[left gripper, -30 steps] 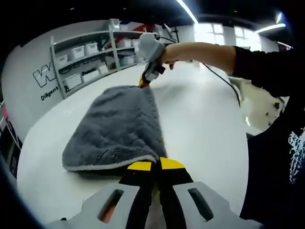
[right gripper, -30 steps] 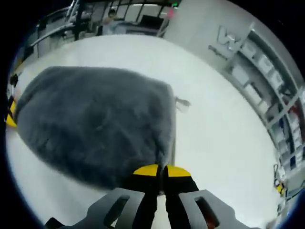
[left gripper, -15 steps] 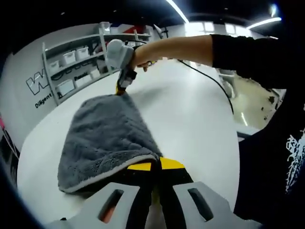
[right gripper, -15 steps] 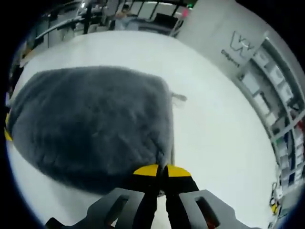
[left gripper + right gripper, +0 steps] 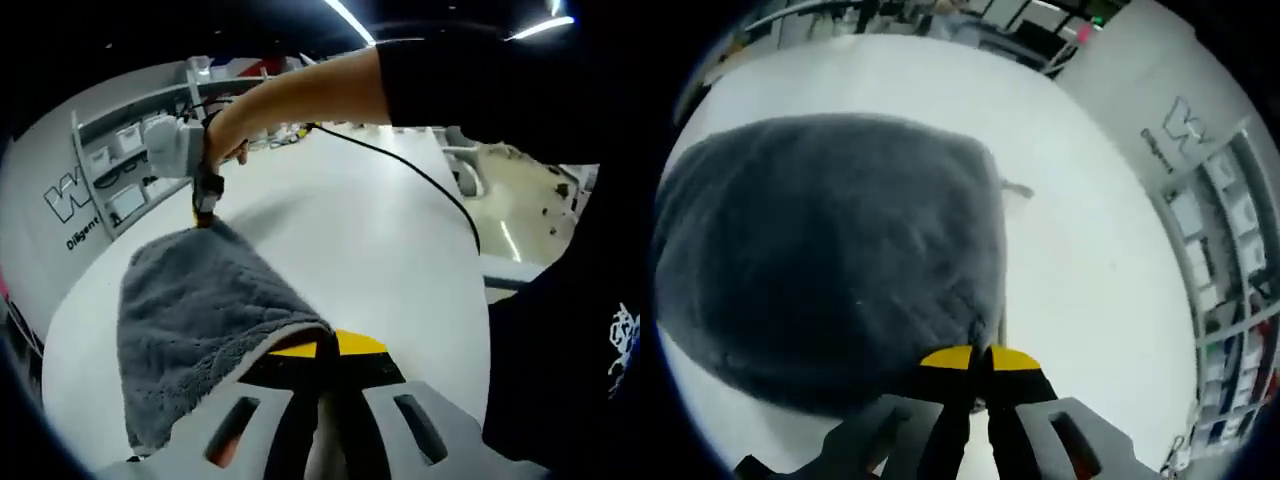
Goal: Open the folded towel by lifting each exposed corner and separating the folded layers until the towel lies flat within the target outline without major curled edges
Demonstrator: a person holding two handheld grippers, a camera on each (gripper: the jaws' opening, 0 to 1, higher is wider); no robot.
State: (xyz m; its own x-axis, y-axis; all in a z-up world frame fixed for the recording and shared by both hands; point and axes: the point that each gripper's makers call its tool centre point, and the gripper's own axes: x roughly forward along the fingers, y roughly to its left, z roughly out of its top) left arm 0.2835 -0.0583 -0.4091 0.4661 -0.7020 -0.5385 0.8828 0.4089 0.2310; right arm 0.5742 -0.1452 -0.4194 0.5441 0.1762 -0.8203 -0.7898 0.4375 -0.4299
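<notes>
A grey fluffy towel [image 5: 195, 320] hangs stretched between both grippers above a white table [image 5: 360, 250]. My left gripper [image 5: 322, 346] is shut on the towel's near corner, its yellow tips pressed together. At the far corner of the towel, the right gripper [image 5: 203, 212] comes in, held by a person's hand [image 5: 225, 140]. In the right gripper view the towel [image 5: 830, 250] spreads wide and dark ahead, and my right gripper [image 5: 980, 358] is shut on its corner. A small tag [image 5: 1016, 190] sticks out from the towel's far edge.
Shelves with white bins [image 5: 110, 170] stand against the wall beyond the table. A black cable [image 5: 420, 180] runs over the table towards its right edge. A person's dark sleeve and body [image 5: 560, 300] fill the right side. More shelving [image 5: 1230, 260] lines the right.
Both grippers have risen with the towel still held; the towel now hangs more steeply and looks narrower in the left gripper view. The person's arm reaches further left across the view.
</notes>
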